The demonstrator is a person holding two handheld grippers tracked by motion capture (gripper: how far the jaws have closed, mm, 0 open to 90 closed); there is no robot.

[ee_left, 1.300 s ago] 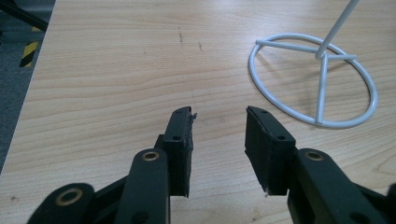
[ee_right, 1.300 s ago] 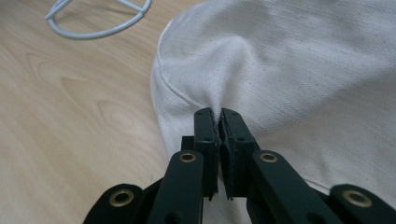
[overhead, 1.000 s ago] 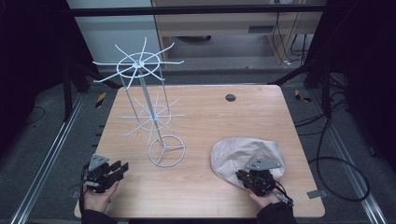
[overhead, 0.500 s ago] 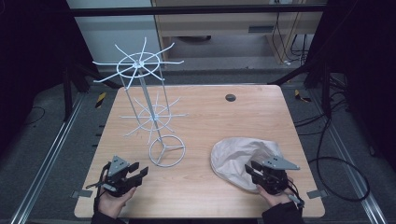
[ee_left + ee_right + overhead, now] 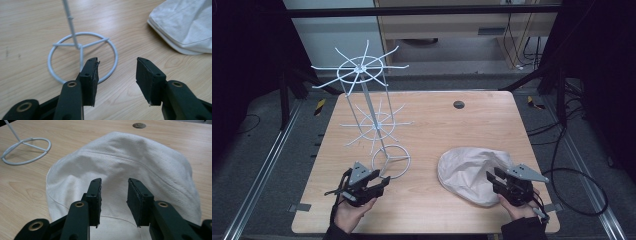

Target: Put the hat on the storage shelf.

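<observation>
A white wire rack (image 5: 364, 102) with two tiers of spokes stands on the wooden table (image 5: 437, 125), on a round ring base (image 5: 391, 161) (image 5: 82, 58) (image 5: 25, 150). A white cloth cap (image 5: 472, 172) (image 5: 125, 170) (image 5: 185, 25) lies flat at the front right. My left gripper (image 5: 379, 181) (image 5: 116, 68) is open just in front of the ring base, its jaws empty. My right gripper (image 5: 494, 179) (image 5: 114, 186) is open low over the near side of the cap, with its jaws apart above the cloth.
A small dark round hole (image 5: 458, 104) (image 5: 139, 125) sits near the table's far edge. The rack's upper spokes reach out over the left half of the table. Cables (image 5: 572, 165) lie on the floor at the right.
My left gripper has moved right and forward to the ring base. My right gripper has shifted right and turned toward the cap's near side.
</observation>
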